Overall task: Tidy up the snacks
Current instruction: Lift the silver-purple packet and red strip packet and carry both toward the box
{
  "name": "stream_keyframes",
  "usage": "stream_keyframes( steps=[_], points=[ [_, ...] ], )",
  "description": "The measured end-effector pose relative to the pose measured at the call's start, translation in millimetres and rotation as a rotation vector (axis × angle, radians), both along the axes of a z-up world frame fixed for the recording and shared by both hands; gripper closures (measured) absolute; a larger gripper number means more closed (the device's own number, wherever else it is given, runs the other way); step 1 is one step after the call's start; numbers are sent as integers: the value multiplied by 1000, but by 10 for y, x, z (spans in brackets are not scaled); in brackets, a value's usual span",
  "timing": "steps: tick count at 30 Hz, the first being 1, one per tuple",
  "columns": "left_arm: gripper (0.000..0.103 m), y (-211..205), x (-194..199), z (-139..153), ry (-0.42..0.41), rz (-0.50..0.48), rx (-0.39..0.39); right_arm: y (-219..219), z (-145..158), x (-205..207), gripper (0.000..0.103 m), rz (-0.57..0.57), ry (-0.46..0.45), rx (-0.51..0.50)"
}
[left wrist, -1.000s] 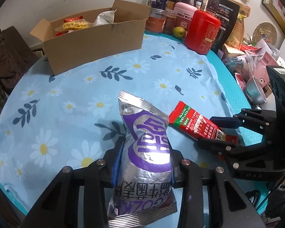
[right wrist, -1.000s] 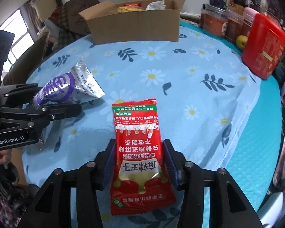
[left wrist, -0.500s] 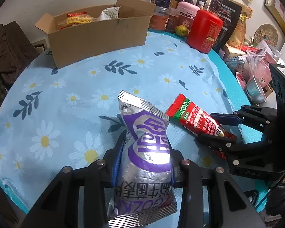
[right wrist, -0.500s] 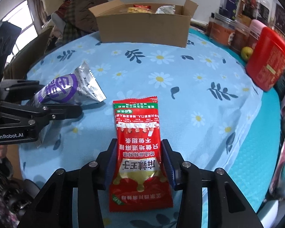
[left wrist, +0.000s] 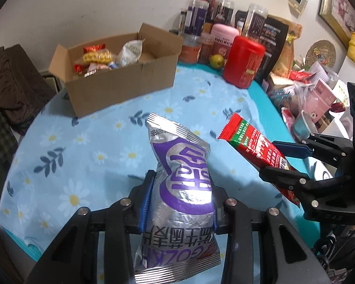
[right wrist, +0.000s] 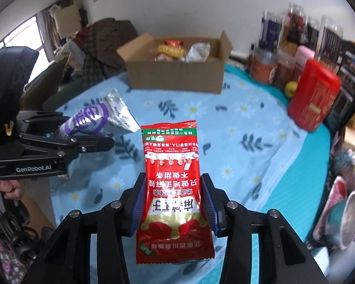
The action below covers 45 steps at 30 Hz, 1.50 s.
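Snacks were in both grippers, lifted clear of the table. The left gripper (left wrist: pixel 179 203) was clenched on a silver and purple packet (left wrist: pixel 184 184), its blue pads pressing the packet's waist so the crimped top edge stood upright and the lower edge hung below the fingers. The right gripper (right wrist: pixel 174 203) was clamped on a red sachet (right wrist: pixel 172 189), which stuck out forward past the fingertips with its green-banded end leading; its jaws had just been closing with the sachet between them. In the left wrist view the two grippers sat side by side near the table's front edge, the sachet's tip just beside the packet but apart from it.

Beneath them the table (left wrist: pixel 101 142), covered with a light blue daisy cloth, lay bare from the front edge across its middle, leaving an open stretch up to the cardboard box (left wrist: pixel 120 80). The box stood at the far edge toward the left corner, flaps up, with several wrapped snacks already inside, heaped toward its left end. A red canister (left wrist: pixel 243 64) stood at the far right edge, with a small yellow-green fruit (left wrist: pixel 216 60) just beside it and jars and tubs crowded behind along the wall. Past the right edge lay a jumble of bags and containers. A person's hand (right wrist: pixel 11 187) showed under the left gripper's handle.
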<state>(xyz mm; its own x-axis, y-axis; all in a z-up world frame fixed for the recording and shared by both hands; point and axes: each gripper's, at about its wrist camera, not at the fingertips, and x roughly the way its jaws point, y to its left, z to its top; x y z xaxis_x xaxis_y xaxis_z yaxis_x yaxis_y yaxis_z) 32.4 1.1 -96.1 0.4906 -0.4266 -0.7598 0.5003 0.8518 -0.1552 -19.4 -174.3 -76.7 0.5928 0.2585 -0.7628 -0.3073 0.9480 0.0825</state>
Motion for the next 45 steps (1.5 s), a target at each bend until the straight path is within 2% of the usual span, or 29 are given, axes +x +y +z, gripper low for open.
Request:
stream_keyframes(
  steps=[11, 20, 33, 45],
  points=[
    [65, 11, 64, 416, -64, 13, -46, 89, 456, 44, 59, 48, -116, 38],
    [65, 83, 215, 705, -123, 39, -97, 124, 670, 245, 59, 67, -161, 68],
    [65, 161, 674, 867, -150, 84, -117, 96, 893, 816, 59, 67, -213, 131],
    [65, 202, 1362, 1046, -183, 123, -136, 97, 1008, 1499, 59, 62, -242, 136]
  ],
)
